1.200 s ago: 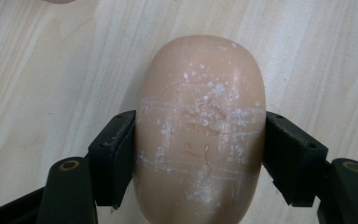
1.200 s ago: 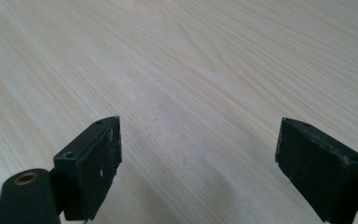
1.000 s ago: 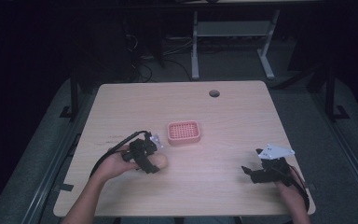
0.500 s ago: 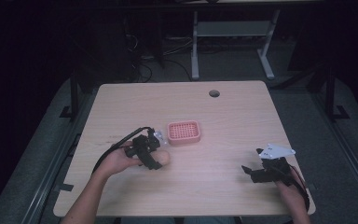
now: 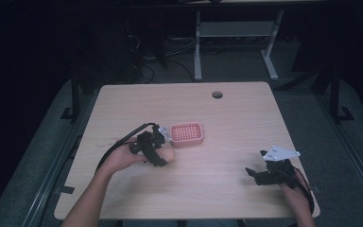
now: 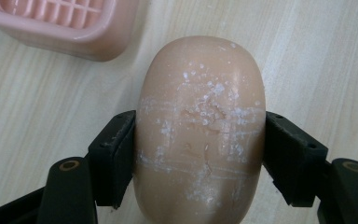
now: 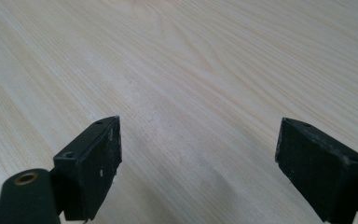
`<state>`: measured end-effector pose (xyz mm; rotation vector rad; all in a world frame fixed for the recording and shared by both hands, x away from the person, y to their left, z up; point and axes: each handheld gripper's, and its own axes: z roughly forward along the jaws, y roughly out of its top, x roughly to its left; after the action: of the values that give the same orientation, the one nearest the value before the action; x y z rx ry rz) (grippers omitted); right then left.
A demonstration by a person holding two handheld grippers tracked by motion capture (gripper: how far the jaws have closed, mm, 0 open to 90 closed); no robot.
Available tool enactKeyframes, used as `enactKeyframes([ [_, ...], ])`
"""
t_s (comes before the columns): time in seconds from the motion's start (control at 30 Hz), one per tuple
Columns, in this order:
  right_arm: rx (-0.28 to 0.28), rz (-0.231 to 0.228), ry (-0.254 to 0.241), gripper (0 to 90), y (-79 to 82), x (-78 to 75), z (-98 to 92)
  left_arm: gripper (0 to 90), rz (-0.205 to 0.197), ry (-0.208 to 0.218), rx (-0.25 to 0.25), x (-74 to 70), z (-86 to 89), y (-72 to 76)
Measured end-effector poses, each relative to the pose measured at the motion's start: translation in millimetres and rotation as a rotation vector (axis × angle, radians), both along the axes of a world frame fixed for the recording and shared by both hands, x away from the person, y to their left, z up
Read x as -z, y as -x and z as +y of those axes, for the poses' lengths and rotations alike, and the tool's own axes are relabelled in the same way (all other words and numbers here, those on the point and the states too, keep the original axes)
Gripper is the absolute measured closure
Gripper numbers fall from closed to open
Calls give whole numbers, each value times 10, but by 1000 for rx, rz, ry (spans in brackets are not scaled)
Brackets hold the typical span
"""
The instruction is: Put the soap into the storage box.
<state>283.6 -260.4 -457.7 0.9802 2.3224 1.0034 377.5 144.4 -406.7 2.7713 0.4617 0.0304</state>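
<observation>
A tan oval bar of soap (image 6: 200, 130) with white scuffs sits between the jaws of my left gripper (image 6: 199, 154), which is shut on its two sides. In the high view that gripper (image 5: 163, 156) holds the soap (image 5: 168, 155) just in front of a pink slotted soap dish (image 5: 186, 134) at mid-table. The dish's corner (image 6: 70, 28) lies close beyond the soap, apart from it. My right gripper (image 5: 253, 174) stays low near the front right of the table, and its jaws (image 7: 198, 158) stand wide open over bare wood.
The light wooden table (image 5: 236, 123) has a round cable hole (image 5: 217, 94) near its far edge. A black cable (image 5: 123, 142) trails from the left gripper. A white desk frame (image 5: 236, 33) stands on the dark floor beyond.
My left gripper has moved a little to the right with the soap, closer to the pink dish. The right gripper has stayed where it was.
</observation>
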Motion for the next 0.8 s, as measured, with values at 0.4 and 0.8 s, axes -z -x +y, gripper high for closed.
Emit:
enactKeyframes([
  [0.4, 1, -1, -8, 138, -2, 2, -6, 313, -2, -2, 5, -60, -65, -75],
  [0.8, 0, 1, -10, 138, -4, 1, -2, 313, -3, -11, 12, -91, -137, -170],
])
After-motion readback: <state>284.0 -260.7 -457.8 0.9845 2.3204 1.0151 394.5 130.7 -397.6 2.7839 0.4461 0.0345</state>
